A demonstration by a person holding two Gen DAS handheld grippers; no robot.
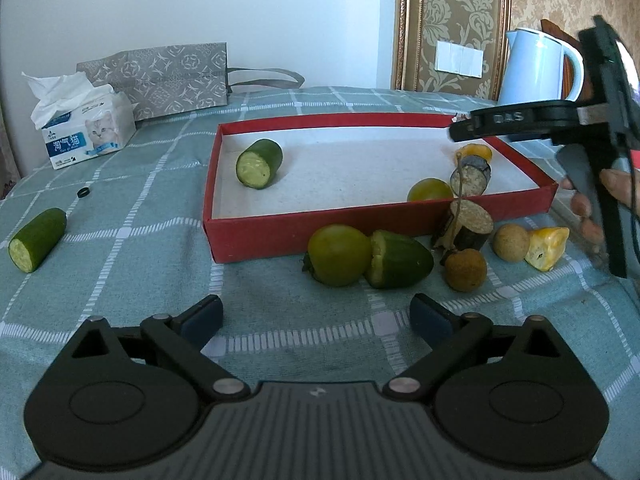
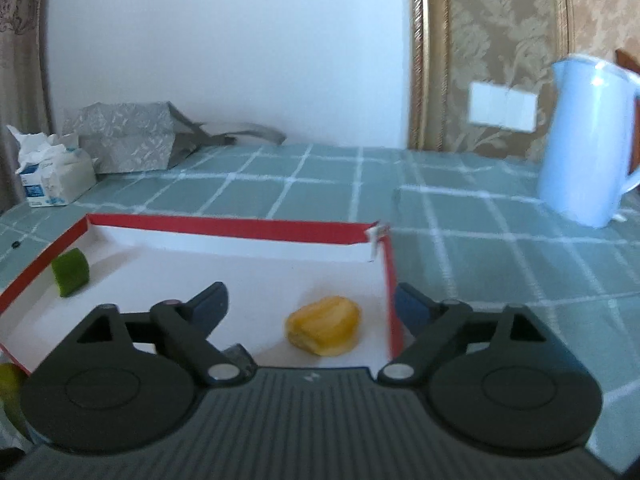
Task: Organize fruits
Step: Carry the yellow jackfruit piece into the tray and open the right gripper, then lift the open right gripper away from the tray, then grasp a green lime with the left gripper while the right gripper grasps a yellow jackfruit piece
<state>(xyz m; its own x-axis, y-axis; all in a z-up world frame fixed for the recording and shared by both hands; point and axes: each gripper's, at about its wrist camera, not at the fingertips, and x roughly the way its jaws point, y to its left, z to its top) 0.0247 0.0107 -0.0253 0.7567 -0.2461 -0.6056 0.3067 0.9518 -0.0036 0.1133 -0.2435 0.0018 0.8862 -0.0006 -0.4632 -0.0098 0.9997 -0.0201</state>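
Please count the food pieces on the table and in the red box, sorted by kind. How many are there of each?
Green cucumber pieces: 3
Round green fruits: 2
Brown round fruits: 2
Yellow pieces: 2
Dark cut stalk sections: 2
Total: 11

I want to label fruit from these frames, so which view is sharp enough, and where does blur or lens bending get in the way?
Left wrist view: sharp, the cucumber piece in the red box is crisp, though the fisheye bows the box edges. Right wrist view: soft with motion blur, smearing the kettle and yellow fruit piece.
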